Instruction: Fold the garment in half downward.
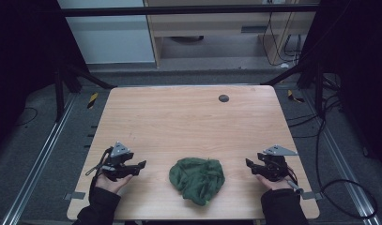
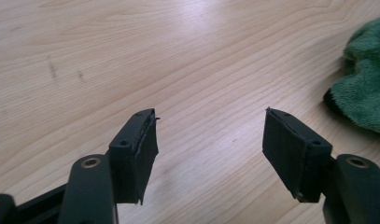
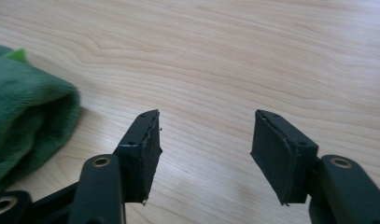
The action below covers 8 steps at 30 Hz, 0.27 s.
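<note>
Cloth: a crumpled green cloth (image 1: 197, 180) lay on the wooden table (image 1: 179, 122), near its front edge, between the two grippers.
Left gripper (image 1: 138, 166): left of the cloth, apart from it, jaws spread wide and empty.
Right gripper (image 1: 251, 164): right of the cloth, apart from it, jaws likewise released, holding nothing.
Risk: judging by the bunched folds, a pinch could catch several layers, dragging the cloth toward the table's front edge.

Left tool (image 1: 141, 165) and right tool (image 1: 249, 163), both low, jaws apart, pointing inward.
</note>
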Motion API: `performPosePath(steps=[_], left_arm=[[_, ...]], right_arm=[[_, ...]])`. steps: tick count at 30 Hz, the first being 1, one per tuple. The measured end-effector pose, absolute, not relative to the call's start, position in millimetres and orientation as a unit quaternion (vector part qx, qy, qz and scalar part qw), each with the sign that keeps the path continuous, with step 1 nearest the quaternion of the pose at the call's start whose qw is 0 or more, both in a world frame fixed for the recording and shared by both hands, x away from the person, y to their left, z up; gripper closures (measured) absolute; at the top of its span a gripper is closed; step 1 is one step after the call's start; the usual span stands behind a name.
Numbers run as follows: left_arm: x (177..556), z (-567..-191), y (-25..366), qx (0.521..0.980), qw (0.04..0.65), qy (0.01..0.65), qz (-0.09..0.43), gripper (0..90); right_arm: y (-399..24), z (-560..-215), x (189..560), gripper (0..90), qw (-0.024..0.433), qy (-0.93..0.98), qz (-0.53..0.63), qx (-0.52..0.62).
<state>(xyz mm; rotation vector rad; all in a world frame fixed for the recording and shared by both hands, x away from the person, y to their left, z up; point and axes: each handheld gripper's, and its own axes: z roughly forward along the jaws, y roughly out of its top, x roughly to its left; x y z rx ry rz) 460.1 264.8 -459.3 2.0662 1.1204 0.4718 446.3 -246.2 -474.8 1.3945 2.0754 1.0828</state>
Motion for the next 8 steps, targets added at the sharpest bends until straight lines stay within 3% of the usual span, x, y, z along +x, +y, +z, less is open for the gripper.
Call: performPosePath(steps=[8], left_arm=[[460,-461,287,0.788,0.359,0.46,0.199,31.8]], right_arm=[[-253,-477,447,35.8,0.209,0.738,0.382,0.516]])
